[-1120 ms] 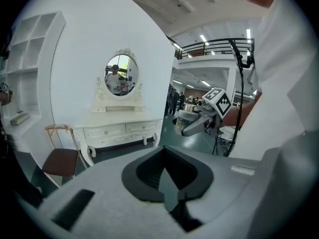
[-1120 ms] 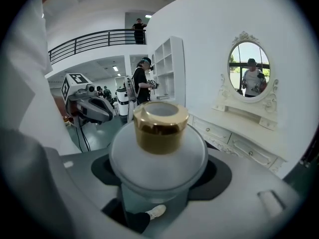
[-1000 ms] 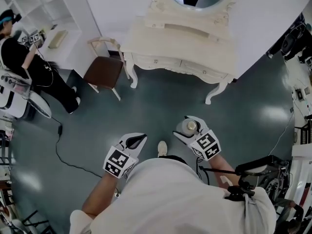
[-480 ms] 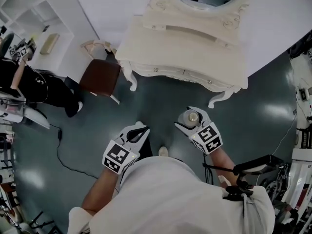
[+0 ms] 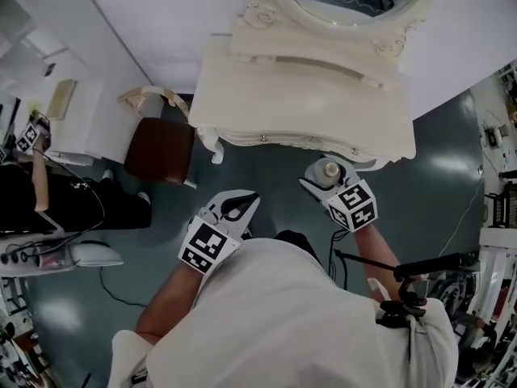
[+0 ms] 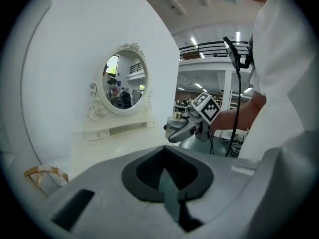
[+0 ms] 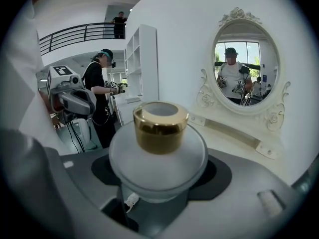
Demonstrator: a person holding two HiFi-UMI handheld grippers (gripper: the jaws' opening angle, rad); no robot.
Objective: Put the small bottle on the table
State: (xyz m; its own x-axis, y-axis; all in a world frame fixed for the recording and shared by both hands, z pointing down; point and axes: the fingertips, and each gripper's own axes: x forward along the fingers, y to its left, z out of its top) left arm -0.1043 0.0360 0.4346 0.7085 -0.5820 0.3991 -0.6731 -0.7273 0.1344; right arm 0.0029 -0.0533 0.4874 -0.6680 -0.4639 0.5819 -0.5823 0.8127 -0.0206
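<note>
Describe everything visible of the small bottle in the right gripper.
The small bottle is squat and round, with a frosted, translucent white body that looks like glass. It is topped by a shiny gold cylindrical cap with a pale top. It stands upright, clamped at its sides between the jaws of the right gripper. It is in the air by the front edge of the cream dressing table, not yet set down.

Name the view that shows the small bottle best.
The right gripper view: the small bottle fills the centre, gold cap and frosted body between the jaws. The head view shows it small, from above, in the right tool. The left gripper view shows only its cap, far off.
</note>
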